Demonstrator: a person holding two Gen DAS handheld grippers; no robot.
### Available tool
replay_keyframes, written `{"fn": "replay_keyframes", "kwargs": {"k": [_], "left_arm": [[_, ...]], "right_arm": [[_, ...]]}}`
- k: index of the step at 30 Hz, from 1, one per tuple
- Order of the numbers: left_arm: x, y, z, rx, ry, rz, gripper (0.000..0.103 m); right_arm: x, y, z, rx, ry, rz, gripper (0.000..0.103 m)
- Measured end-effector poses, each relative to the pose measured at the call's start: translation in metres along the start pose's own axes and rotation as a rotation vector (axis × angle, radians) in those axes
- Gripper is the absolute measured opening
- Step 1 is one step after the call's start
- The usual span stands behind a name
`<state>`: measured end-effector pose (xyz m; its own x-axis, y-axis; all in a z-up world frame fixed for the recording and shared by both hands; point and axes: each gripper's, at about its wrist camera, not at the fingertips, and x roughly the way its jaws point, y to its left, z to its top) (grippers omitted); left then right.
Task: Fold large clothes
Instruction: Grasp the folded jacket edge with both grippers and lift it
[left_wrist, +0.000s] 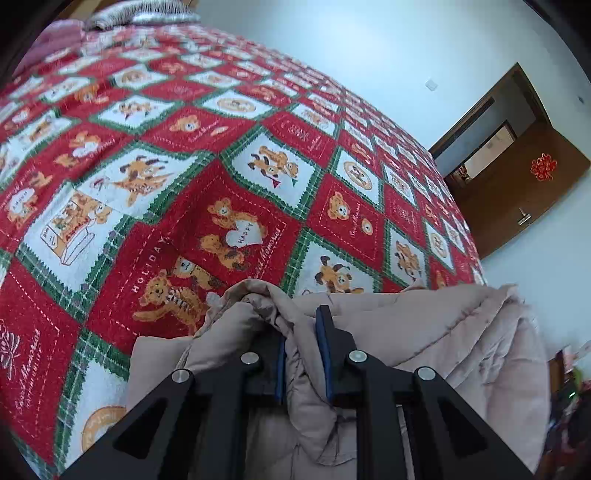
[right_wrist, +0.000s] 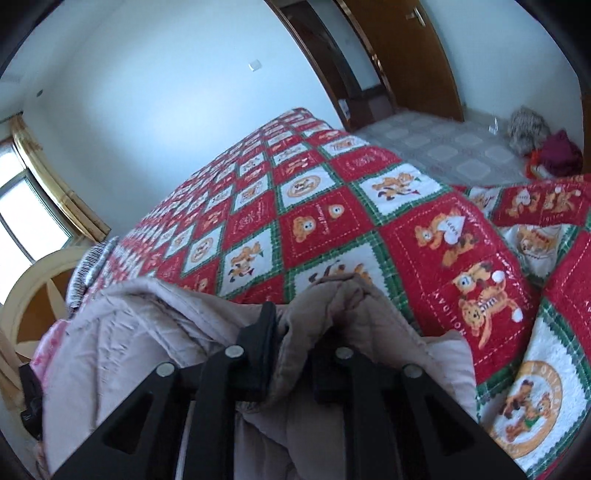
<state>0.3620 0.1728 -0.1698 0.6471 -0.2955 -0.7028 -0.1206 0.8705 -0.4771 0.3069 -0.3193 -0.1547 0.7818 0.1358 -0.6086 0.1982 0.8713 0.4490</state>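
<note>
We see a bed under a red, white and green bear-print blanket (left_wrist: 229, 155); on that blanket, at its near edge, lies a beige padded coat (left_wrist: 461, 332).

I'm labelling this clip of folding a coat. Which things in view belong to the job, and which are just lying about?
Belongs to the job:
beige padded coat
left gripper, shut on it
right gripper, shut on it
bedspread, the work surface

Just lying about:
dark red clothes
striped pillow
wooden door

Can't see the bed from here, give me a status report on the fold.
Left gripper and right gripper both clamped on beige padded coat. Coat bunched over patchwork bedspread. Nothing in the way.
</note>
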Motion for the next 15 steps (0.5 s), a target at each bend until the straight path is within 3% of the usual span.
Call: {"fn": "replay_keyframes", "kwargs": {"k": [2, 5, 9, 10, 12, 13, 14, 15], "left_arm": [[-0.001, -0.005, 0.003, 0.017, -0.003, 0.016, 0.018], [-0.007, 0.001, 0.012, -0.029, 0.043, -0.027, 0.019], [-0.050, 0.013, 0.029, -0.096, 0.086, -0.097, 0.030], [-0.067, 0.014, 0.033, -0.089, 0.068, -0.118, 0.034], [-0.096, 0.008, 0.042, -0.042, 0.026, -0.127, 0.043], [-0.108, 0.004, 0.044, -0.018, 0.006, -0.123, 0.058], [-0.119, 0.000, 0.046, 0.005, -0.026, -0.103, 0.068], [-0.138, -0.005, 0.048, 0.029, -0.093, -0.065, 0.085]], "right_arm": [[0.000, 0.001, 0.000, -0.011, 0.005, -0.013, 0.017], [0.001, -0.004, 0.002, 0.009, 0.020, 0.009, 0.019], [-0.016, -0.004, 0.016, 0.049, 0.088, 0.080, 0.028], [-0.033, -0.002, 0.020, 0.049, 0.055, 0.105, 0.034], [-0.079, 0.005, 0.028, 0.019, -0.066, 0.129, 0.064], [-0.104, 0.010, 0.030, -0.011, -0.138, 0.120, 0.090], [-0.132, 0.018, 0.030, -0.053, -0.217, 0.110, 0.103], [-0.150, 0.025, 0.029, -0.087, -0.264, 0.106, 0.103]]}}
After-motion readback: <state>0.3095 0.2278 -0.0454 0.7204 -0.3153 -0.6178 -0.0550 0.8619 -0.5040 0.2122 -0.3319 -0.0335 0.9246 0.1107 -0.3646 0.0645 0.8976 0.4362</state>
